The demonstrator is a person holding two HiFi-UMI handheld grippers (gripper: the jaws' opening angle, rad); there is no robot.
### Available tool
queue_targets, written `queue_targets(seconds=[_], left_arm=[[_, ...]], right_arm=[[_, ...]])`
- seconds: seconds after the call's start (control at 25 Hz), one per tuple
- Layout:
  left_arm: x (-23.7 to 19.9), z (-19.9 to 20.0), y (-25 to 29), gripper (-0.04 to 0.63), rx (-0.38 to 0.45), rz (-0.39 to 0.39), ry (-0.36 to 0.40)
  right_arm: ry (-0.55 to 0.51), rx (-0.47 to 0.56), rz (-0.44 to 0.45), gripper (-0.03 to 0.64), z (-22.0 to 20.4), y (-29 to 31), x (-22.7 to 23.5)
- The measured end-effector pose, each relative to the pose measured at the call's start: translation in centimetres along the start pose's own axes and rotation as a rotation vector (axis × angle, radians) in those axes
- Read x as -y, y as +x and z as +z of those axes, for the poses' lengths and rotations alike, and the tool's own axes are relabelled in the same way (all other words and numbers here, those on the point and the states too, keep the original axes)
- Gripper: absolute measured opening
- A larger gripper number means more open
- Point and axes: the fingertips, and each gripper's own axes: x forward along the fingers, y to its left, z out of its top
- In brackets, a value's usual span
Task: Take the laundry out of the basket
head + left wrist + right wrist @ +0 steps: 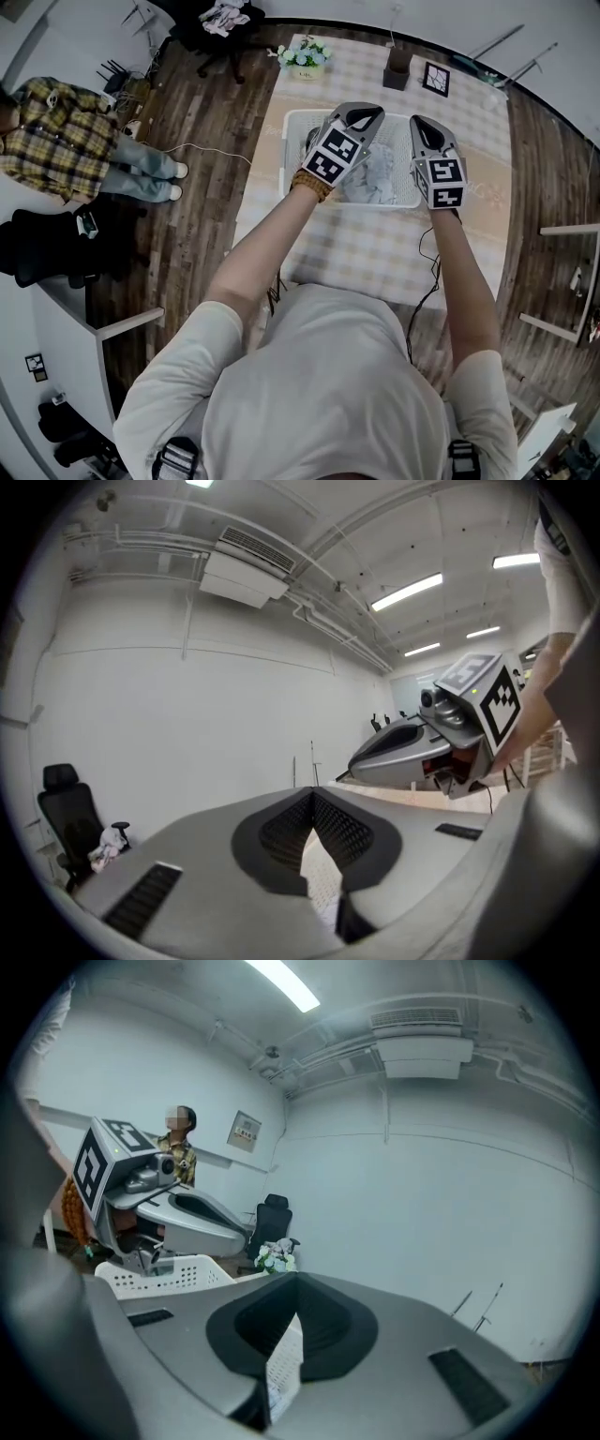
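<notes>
Here, a white perforated basket (292, 127) sits on the checked table (375, 248) at twelve o'clock from the person, and the laundry (377, 178) is inside it, a crumpled pale grey-white heap filling the middle and the right side. Nothing from the heap hangs over the basket's rim.

The left gripper (368, 114) is above the basket's nine o'clock half. Its jaws are pressed together at the tips and hold nothing. The right gripper (419, 123) is over the three o'clock rim, its jaws likewise closed and empty. The laundry shows between the two grippers. From the head view I cannot tell whether either gripper touches the cloth.

Beyond the basket, at about eleven o'clock, a small pot of pale flowers (304, 56) stands on the table. A brown box (397, 70) is at about one o'clock, with a framed picture (436, 78) just beside it. Off the table, at nine o'clock, a person in a plaid shirt (56, 136) stands on the wooden floor (202, 202). A black office chair (220, 33) with clothes on it is at roughly ten o'clock.
</notes>
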Motion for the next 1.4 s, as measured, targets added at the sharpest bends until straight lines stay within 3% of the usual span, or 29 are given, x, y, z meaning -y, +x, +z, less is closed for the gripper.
queue_targets(seconds=[0.16, 0.48, 0.64, 0.8, 0.92, 1.04, 1.16, 1.28, 1.4], left_arm=[[0.0, -0.9, 0.5, 0.002, -0.09, -0.027, 0.12], [1.5, -4.4, 1.9, 0.002, -0.313, -0.122, 0.523], [1.8, -6.3, 2.4, 0.002, -0.415, -0.171, 0.625], [1.9, -7.0, 2.3, 0.002, -0.45, -0.203, 0.634], [2.1, -7.8, 2.2, 0.002, -0.493, -0.259, 0.621], [2.8, -9.2, 1.8, 0.002, -0.573, -0.364, 0.564], [4.3, -10.6, 1.0, 0.002, -0.672, -0.517, 0.476], [4.6, -11.6, 0.3, 0.002, -0.764, -0.612, 0.449], [6.1, -13.1, -0.9, 0.002, -0.849, -0.741, 0.339]], right_arm=[[-0.126, -0.079, 0.033, 0.009, -0.6, 0.9, -1.1], [-0.524, -0.294, 0.077, 0.009, -3.9, 2.7, -2.7], [-0.687, -0.38, 0.092, 0.009, -5.4, 3.5, -2.8], [-0.712, -0.403, 0.125, 0.009, -6.0, 3.6, -3.1], [-0.714, -0.424, 0.202, 0.009, -6.7, 3.6, -3.9], [-0.712, -0.468, 0.351, 0.011, -7.8, 3.3, -5.6], [-0.698, -0.549, 0.53, 0.011, -9.2, 2.6, -7.5], [-0.665, -0.623, 0.695, 0.011, -10.2, 1.6, -9.1], [-0.645, -0.679, 0.811, 0.012, -10.8, 0.8, -9.9]])
